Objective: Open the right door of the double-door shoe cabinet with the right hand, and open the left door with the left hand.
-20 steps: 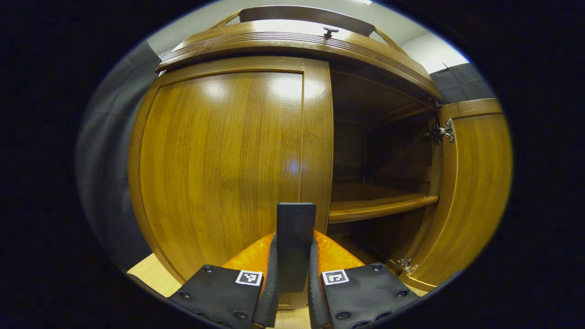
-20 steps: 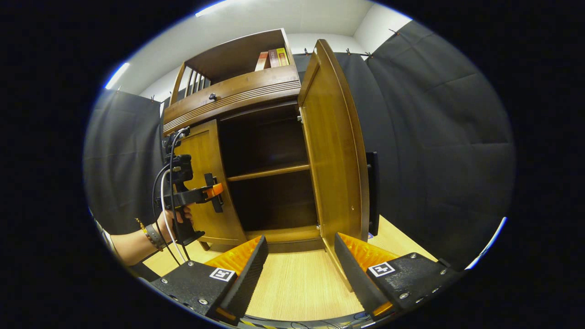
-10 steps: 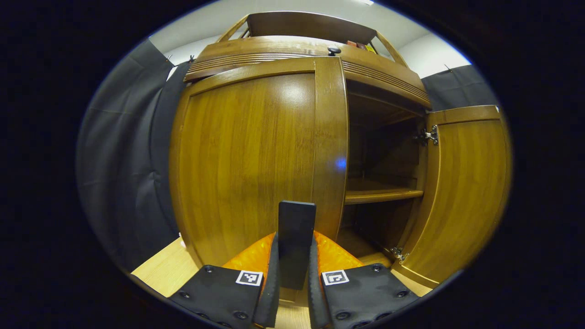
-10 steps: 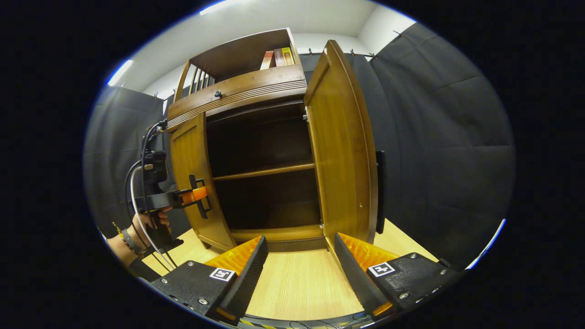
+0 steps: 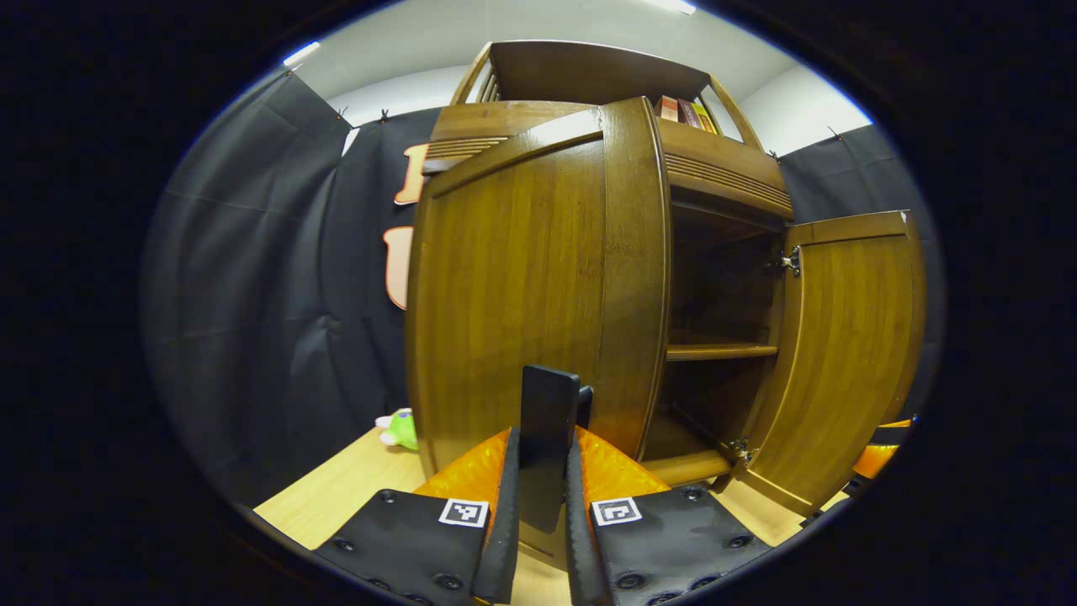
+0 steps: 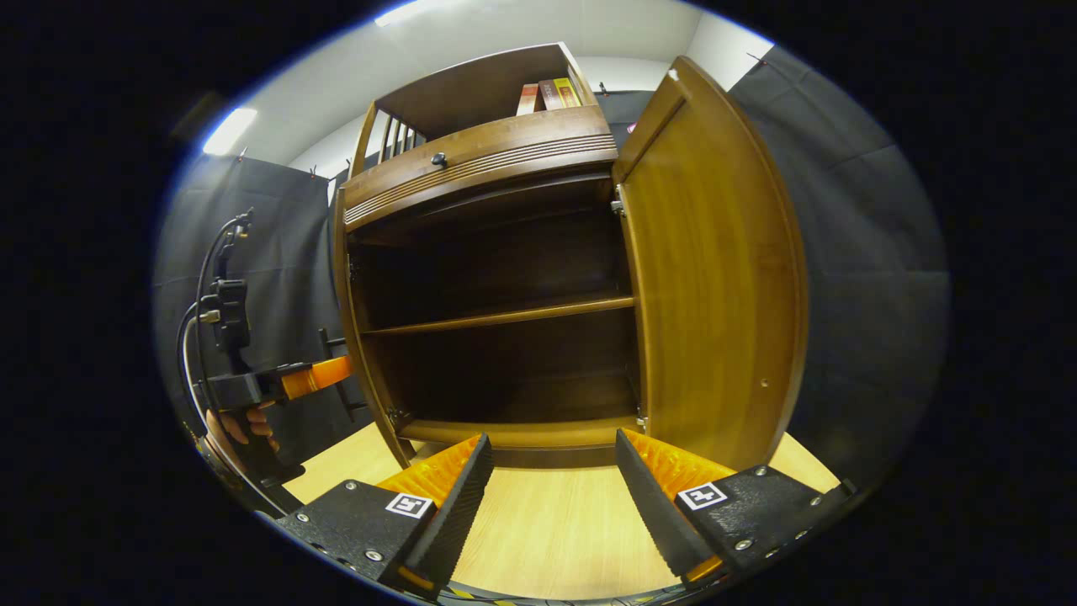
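The brown wooden shoe cabinet [image 6: 480,160] stands with both doors swung out. In the left gripper view the left door [image 5: 522,286] faces me, and my left gripper [image 5: 543,450] is shut on its dark upright handle [image 5: 549,404]. The right door [image 5: 846,353] hangs open at the right, beside the dark inside and its shelf [image 5: 719,352]. In the right gripper view my right gripper [image 6: 551,454] is open and holds nothing, low in front of the cabinet and apart from the right door [image 6: 715,278]. The left door [image 6: 340,278] shows edge-on, with the left gripper [image 6: 336,374] and a hand [image 6: 240,425] beside it.
A shelf [image 6: 505,316] splits the dark inside in two. Books [image 6: 551,93] stand in the open top box, above a drawer knob [image 6: 438,158]. A small green toy [image 5: 400,427] lies on the light wooden floor [image 6: 547,522] left of the cabinet. Black cloth walls surround it.
The left door has swung far outward with the left gripper still on its handle. The right gripper view has shifted, so the open right door now looms larger.
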`<state>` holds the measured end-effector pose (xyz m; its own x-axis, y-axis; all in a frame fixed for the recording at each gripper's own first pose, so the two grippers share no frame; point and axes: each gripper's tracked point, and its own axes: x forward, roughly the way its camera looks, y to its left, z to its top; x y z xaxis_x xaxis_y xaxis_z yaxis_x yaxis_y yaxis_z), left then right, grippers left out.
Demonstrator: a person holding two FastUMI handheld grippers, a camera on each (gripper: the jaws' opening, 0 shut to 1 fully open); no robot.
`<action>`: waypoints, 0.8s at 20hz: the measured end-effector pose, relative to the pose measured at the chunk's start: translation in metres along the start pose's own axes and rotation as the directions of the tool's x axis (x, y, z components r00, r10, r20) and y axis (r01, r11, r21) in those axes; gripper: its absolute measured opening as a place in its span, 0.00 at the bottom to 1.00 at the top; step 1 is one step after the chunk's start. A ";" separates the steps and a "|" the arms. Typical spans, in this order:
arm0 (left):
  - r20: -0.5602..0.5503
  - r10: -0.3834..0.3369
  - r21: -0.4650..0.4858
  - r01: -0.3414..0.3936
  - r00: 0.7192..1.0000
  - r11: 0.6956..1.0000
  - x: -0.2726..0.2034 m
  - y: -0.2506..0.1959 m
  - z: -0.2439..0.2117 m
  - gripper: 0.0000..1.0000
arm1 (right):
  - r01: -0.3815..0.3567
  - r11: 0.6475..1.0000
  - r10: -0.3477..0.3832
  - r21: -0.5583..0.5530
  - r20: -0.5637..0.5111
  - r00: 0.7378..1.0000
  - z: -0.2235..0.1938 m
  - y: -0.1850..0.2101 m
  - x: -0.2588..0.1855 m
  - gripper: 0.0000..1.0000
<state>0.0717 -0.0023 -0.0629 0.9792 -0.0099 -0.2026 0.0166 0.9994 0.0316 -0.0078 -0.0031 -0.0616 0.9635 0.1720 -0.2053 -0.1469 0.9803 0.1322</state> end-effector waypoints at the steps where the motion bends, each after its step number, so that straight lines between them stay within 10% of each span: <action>1: 0.007 0.020 0.003 -0.020 1.000 1.000 -0.008 0.010 -0.002 0.31 | -0.012 1.000 0.012 0.003 0.001 1.000 0.000 0.008 0.002 0.91; 12: 0.050 0.101 -0.003 -0.101 0.994 0.995 -0.045 0.110 0.003 0.18 | -0.069 0.997 0.068 -0.020 -0.026 0.997 -0.015 0.074 0.021 1.00; 16: 0.076 -0.013 -0.014 0.014 0.997 1.000 -0.047 0.134 0.005 0.06 | -0.058 0.997 0.058 -0.049 -0.016 0.998 -0.021 0.099 0.030 0.90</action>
<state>0.0289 0.1324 -0.0439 0.9914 -0.0255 -0.1283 0.0277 0.9995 0.0154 0.0023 0.1011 -0.0752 0.9497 0.2298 -0.2127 -0.2136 0.9721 0.0965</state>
